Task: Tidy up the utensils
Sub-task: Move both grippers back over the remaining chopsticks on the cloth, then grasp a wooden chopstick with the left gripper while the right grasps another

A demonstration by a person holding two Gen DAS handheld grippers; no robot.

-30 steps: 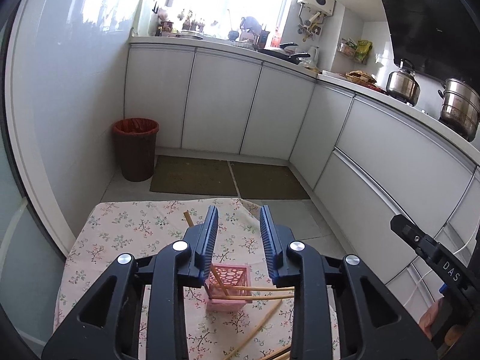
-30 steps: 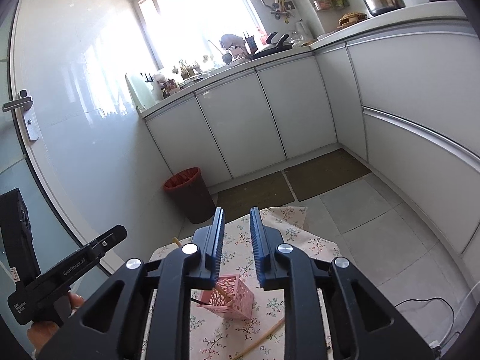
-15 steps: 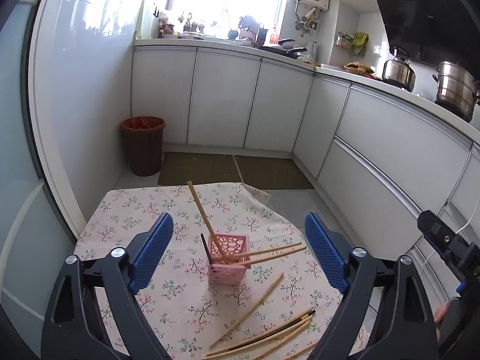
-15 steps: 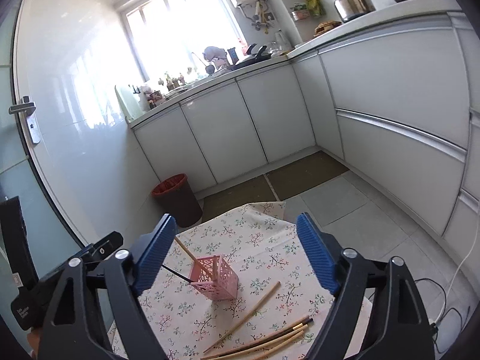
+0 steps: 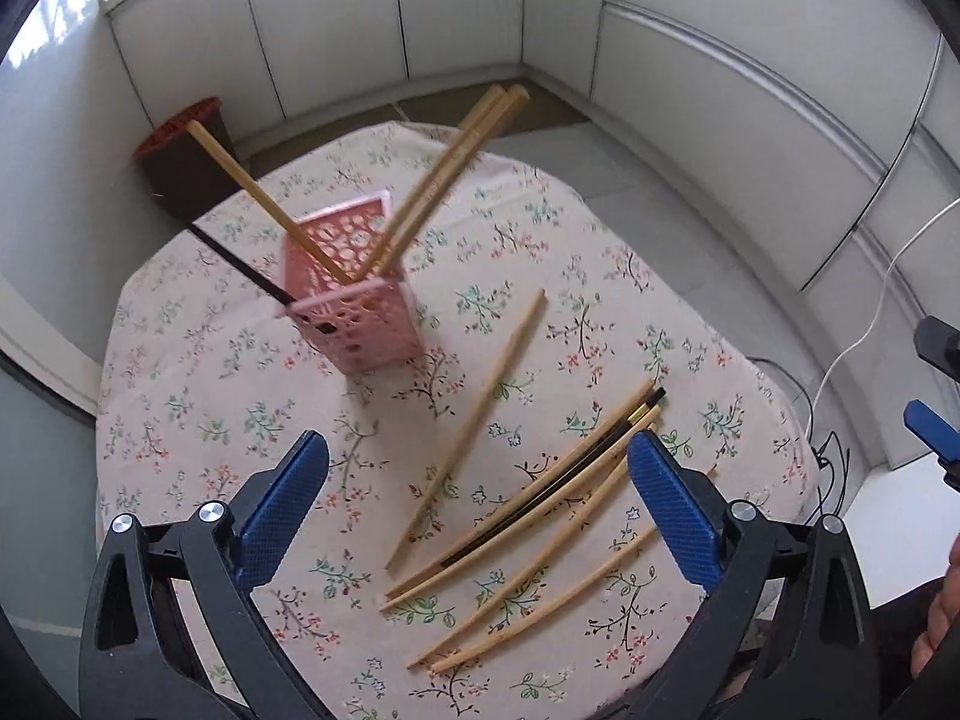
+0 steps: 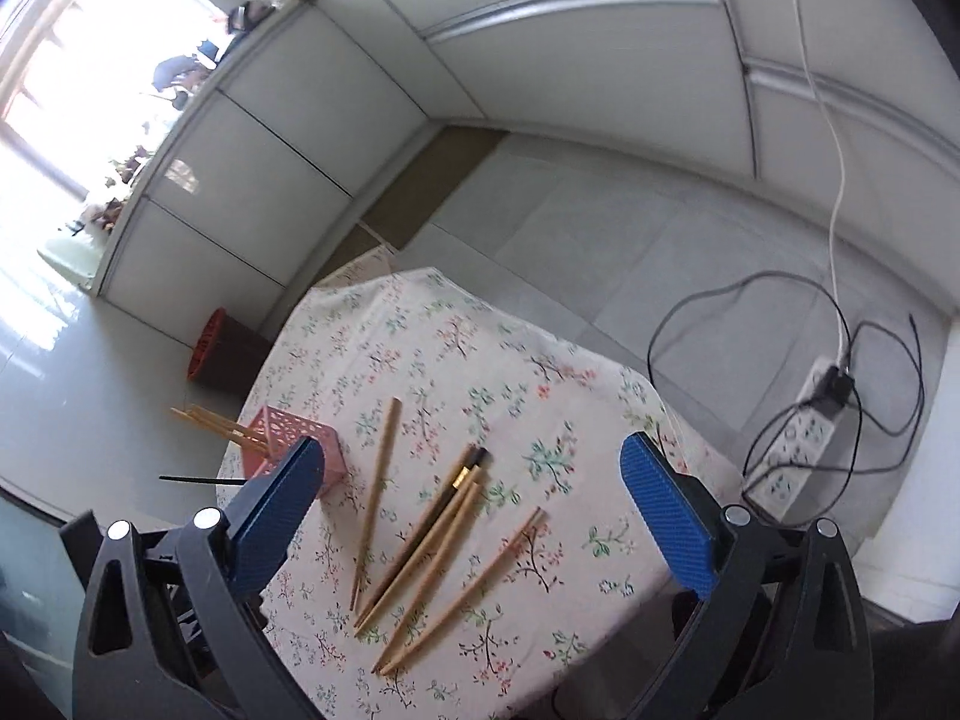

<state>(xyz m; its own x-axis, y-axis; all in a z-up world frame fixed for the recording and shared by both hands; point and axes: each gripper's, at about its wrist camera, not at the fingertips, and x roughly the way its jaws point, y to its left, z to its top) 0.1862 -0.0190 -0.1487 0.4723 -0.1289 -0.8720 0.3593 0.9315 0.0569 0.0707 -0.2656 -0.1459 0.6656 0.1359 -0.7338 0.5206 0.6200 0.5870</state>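
Observation:
A pink perforated holder (image 5: 354,324) (image 6: 273,429) stands on a round table with a floral cloth (image 5: 210,408) (image 6: 450,348). Three wooden chopsticks (image 5: 444,180) and a black one (image 5: 240,264) lean out of it. Several loose chopsticks (image 5: 540,498) (image 6: 432,546), one of them black, lie on the cloth in front, and a single one (image 5: 510,354) (image 6: 378,492) lies closer to the holder. My left gripper (image 5: 474,441) and right gripper (image 6: 473,443) hover above them. Both sets of jaws are opening wide, with nothing held.
A dark bin with a red rim (image 5: 180,162) (image 6: 210,348) stands on the floor beyond the table. White cabinets (image 5: 720,120) line the walls. A power strip with cables (image 6: 798,450) lies on the floor to the right. A hand (image 5: 936,618) shows at the right edge.
Both grippers went from nearly shut to wide open. Both dropped toward the table and tilted down, so the views now look onto the loose chopsticks instead of the kitchen.

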